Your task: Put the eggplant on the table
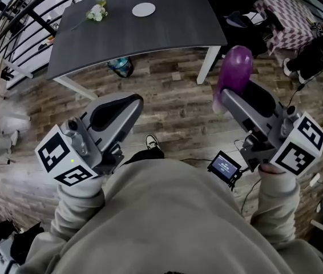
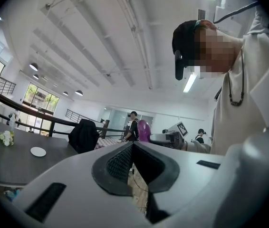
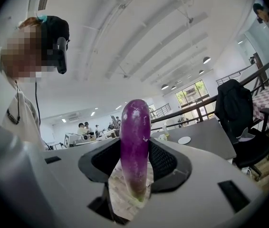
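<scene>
A glossy purple eggplant (image 1: 235, 67) stands upright in my right gripper (image 1: 230, 94), over the wooden floor in front of the dark grey table (image 1: 150, 36). In the right gripper view the eggplant (image 3: 135, 137) fills the gap between the jaws of the right gripper (image 3: 134, 151), both pads pressed on its sides, with the table (image 3: 206, 137) beyond. My left gripper (image 1: 130, 103) is held out beside it, shut and empty. In the left gripper view the left gripper (image 2: 133, 147) has its pads meeting, with the eggplant (image 2: 144, 129) far off.
On the table lie a white plate (image 1: 144, 9) and a small bunch of flowers (image 1: 96, 13). A blue object (image 1: 120, 67) sits under the table. A black chair (image 1: 238, 19) and a checkered cloth (image 1: 290, 16) are at the right, a railing (image 1: 13, 36) at the left.
</scene>
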A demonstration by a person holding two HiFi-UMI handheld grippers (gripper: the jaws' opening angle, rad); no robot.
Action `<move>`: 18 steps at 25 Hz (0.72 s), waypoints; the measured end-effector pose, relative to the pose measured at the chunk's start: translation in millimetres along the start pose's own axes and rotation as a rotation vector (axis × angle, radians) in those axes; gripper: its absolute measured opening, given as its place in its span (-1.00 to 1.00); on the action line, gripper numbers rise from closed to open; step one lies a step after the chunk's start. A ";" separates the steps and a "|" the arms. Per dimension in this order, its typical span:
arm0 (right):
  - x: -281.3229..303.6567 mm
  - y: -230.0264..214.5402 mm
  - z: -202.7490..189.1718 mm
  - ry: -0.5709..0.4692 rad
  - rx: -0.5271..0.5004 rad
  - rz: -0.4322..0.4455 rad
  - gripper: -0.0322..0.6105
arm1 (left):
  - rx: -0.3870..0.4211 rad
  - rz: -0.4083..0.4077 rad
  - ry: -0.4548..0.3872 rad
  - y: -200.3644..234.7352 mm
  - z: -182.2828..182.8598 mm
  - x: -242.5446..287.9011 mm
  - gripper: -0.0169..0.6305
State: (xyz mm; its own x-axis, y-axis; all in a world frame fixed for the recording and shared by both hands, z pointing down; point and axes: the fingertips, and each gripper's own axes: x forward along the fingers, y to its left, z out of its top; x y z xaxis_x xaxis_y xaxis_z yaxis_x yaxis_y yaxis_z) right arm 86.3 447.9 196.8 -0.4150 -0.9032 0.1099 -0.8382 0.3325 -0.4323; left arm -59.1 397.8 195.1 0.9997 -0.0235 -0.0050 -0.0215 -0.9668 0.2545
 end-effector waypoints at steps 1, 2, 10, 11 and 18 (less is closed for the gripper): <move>7.5 -2.2 1.7 -0.001 -0.004 0.000 -0.29 | 0.000 0.002 -0.003 8.2 0.5 -1.3 -0.93; 16.0 -4.2 3.2 -0.001 -0.008 0.000 -0.29 | -0.001 0.004 -0.007 17.1 1.1 -2.9 -0.93; 109.7 -5.6 34.8 0.025 -0.014 -0.015 -0.29 | -0.026 -0.007 -0.018 105.2 36.0 -23.2 -0.93; 123.3 -5.1 39.0 0.029 -0.015 -0.016 -0.29 | -0.030 -0.007 -0.017 118.0 40.8 -26.6 -0.93; 208.6 9.8 44.0 0.069 -0.023 -0.002 -0.29 | -0.054 -0.025 0.011 186.4 48.4 -47.4 -0.93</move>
State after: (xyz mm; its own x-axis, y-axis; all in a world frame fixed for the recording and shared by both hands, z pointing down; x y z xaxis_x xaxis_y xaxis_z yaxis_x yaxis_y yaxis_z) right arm 7.1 250.8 176.1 -0.4360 -0.8832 0.1728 -0.8467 0.3376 -0.4112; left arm -111.0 206.4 196.0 1.0000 0.0035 -0.0011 0.0037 -0.9518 0.3067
